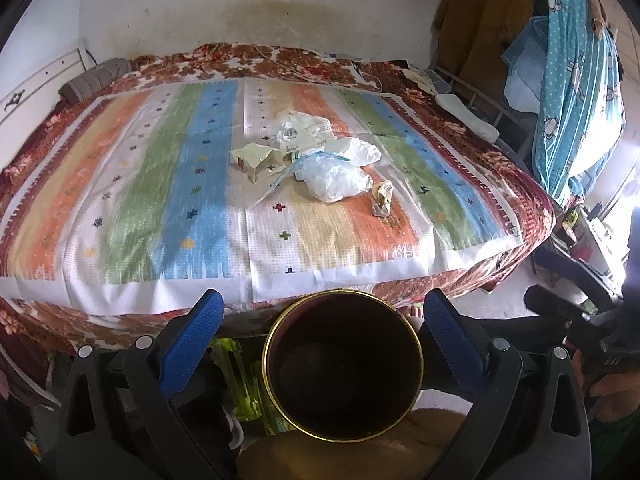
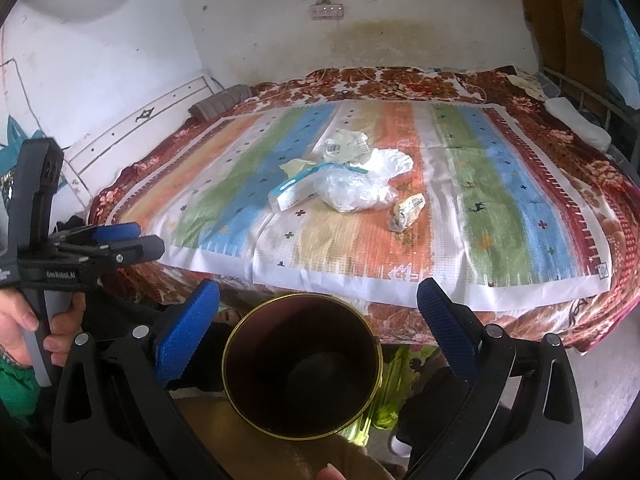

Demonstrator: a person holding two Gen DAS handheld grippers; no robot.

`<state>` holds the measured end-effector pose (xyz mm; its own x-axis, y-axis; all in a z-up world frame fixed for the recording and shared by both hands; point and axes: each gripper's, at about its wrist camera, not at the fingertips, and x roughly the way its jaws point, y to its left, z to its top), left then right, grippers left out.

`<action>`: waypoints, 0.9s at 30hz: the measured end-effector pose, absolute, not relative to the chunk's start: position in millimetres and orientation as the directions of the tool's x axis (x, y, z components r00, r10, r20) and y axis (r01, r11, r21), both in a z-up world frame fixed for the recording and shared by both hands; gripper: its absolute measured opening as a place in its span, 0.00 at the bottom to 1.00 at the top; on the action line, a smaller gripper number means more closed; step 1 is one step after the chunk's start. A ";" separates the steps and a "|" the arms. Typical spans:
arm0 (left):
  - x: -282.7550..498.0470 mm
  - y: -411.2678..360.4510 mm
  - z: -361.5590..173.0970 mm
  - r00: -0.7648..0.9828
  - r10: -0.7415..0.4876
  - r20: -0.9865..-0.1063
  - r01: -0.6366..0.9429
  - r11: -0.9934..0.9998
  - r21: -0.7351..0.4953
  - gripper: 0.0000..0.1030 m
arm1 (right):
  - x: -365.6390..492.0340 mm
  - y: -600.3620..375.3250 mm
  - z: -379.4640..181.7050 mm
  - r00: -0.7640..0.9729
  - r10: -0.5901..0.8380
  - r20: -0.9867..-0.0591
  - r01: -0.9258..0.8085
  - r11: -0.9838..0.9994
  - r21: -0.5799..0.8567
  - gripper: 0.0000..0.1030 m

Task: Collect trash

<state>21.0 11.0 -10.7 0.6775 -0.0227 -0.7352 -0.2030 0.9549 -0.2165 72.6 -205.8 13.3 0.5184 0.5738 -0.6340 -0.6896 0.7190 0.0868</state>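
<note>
A heap of trash lies in the middle of the striped bed cover [image 1: 168, 184]: a clear plastic bag [image 1: 334, 178] [image 2: 352, 188], a white bag [image 1: 354, 150], a torn pale carton [image 1: 256, 162], a blue-and-white box [image 2: 290, 192] and a crumpled wrapper [image 1: 382, 198] [image 2: 406, 210]. A dark round bin with a gold rim [image 1: 342, 364] [image 2: 302, 364] sits below the bed's near edge. My left gripper [image 1: 323, 296] is open above the bin, touching nothing. My right gripper [image 2: 319, 286] is likewise open over the bin, and the trash lies well beyond both.
The bed stands against a stained white wall with a power strip [image 2: 326, 12]. A grey roll [image 1: 94, 80] lies at the headboard end. Hanging clothes and a blue dotted cloth [image 1: 576, 92] crowd the right side. Green patterned items [image 1: 240, 380] lie on the floor by the bin.
</note>
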 end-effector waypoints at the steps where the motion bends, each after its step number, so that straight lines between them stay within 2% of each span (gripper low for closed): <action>1: 21.2 11.6 -10.6 0.677 -0.030 -0.736 -0.201 0.954 -0.224 0.94 | 71.4 -205.3 13.8 0.518 0.576 -0.632 -0.693 0.716 0.083 0.92; 17: 23.9 12.7 -11.1 0.672 -0.008 -0.740 -0.205 0.959 -0.196 0.94 | 73.9 -199.7 13.0 0.508 0.573 -0.643 -0.701 0.708 0.078 0.92; 22: 28.8 10.4 -5.3 0.668 0.035 -0.744 -0.202 0.970 -0.136 0.94 | 77.3 -193.1 14.8 0.495 0.576 -0.650 -0.717 0.693 0.068 0.92; 25: 39.1 18.9 -10.4 0.636 -0.033 -0.771 -0.194 0.960 -0.200 0.94 | 81.8 -191.0 19.4 0.486 0.583 -0.651 -0.727 0.683 0.069 0.92; 27: 45.4 21.7 -12.4 0.620 -0.021 -0.784 -0.209 0.959 -0.192 0.94 | 88.5 -189.2 26.0 0.493 0.578 -0.650 -0.730 0.682 0.053 0.92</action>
